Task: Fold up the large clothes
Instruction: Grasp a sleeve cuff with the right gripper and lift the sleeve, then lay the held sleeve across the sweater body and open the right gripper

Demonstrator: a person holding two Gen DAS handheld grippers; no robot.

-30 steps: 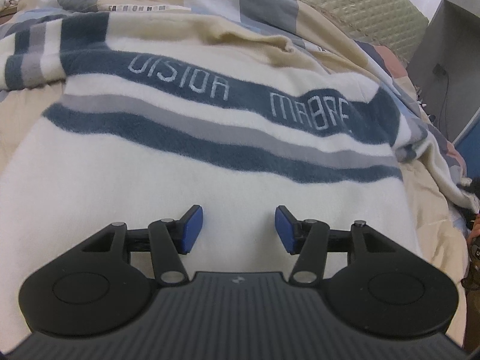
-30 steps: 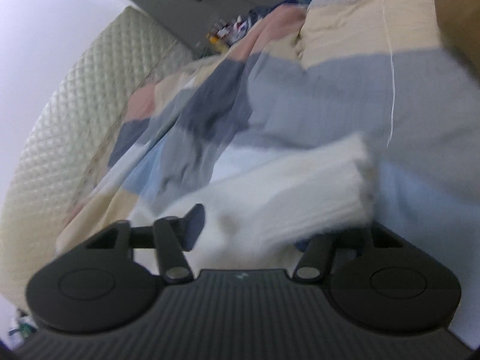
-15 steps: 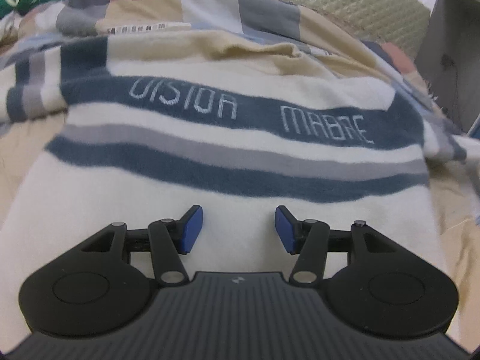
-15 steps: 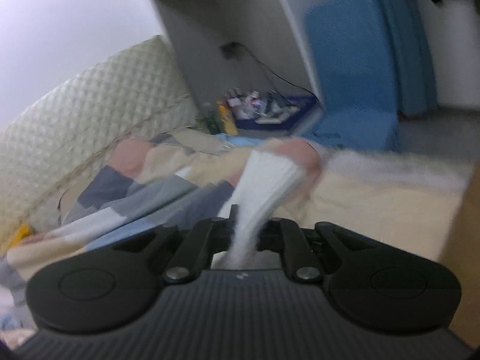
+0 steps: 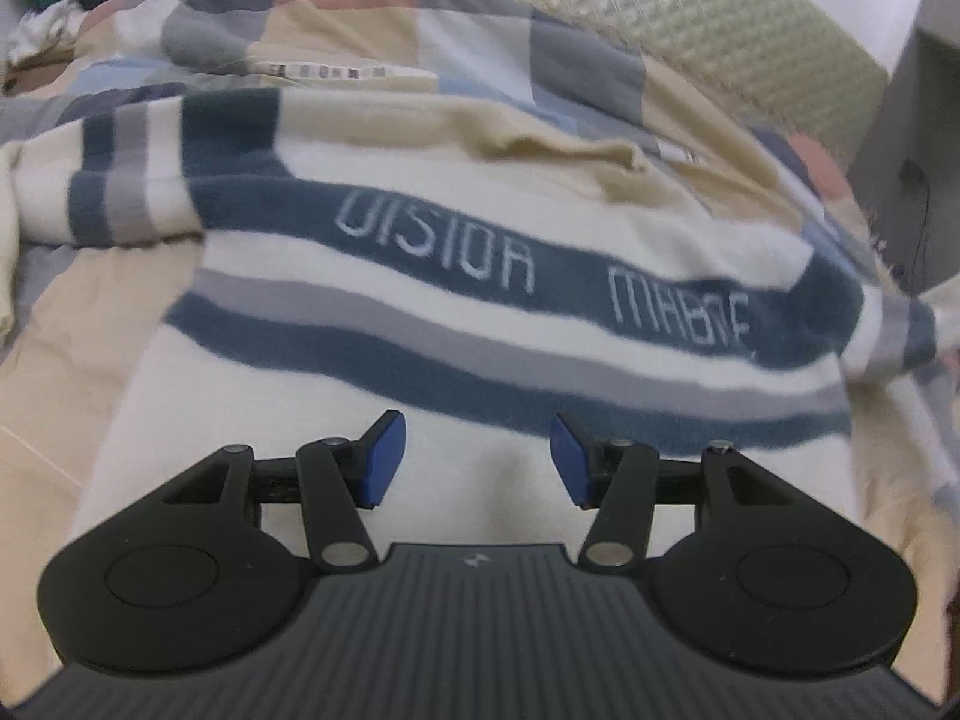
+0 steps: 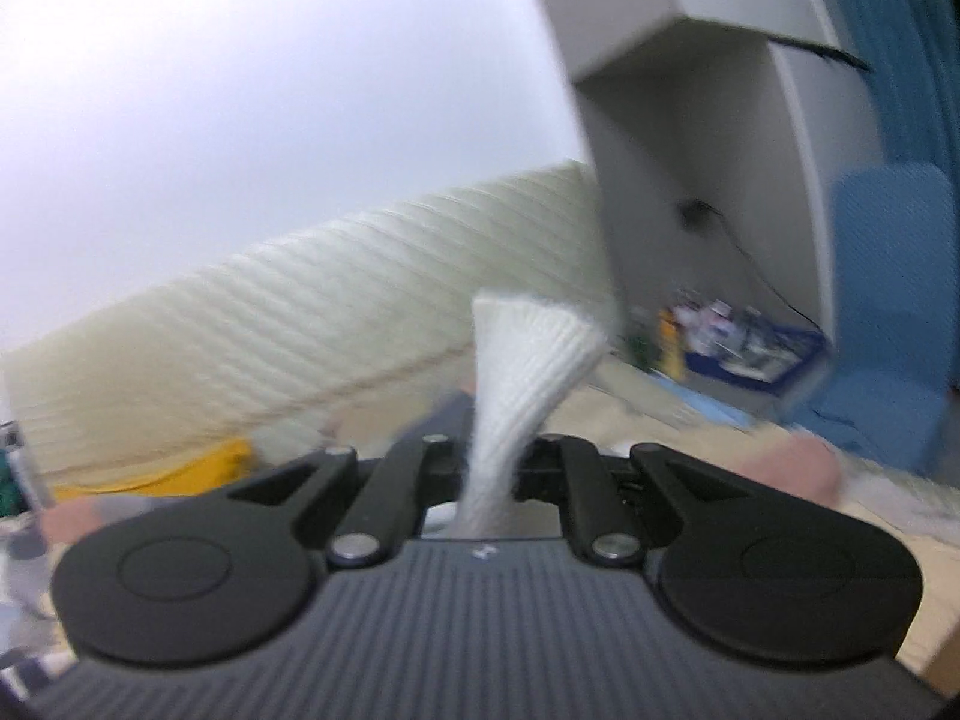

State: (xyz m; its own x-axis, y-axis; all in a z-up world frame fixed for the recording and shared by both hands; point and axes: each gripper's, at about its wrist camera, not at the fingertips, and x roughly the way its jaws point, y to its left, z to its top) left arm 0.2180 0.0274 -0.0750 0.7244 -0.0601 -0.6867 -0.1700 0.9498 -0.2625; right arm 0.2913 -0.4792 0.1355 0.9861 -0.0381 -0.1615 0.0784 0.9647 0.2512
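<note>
While gaping apart over one sweater [image 5: 372,420] spread flat on a patchwork quilt [image 5: 480,60], left gripper [image 5: 478,459] hovering with nothing between its two blue pads [image 5: 384,459], cream knit lying just beyond them. Farther up, reading "VISION MABRE" on a navy stripe [image 5: 540,276]. Right gripper [image 6: 489,468] pinching one ribbed white cuff [image 6: 522,372], fabric fanning up past the closed fingers, quilted headboard [image 6: 300,348] blurring behind.
</note>
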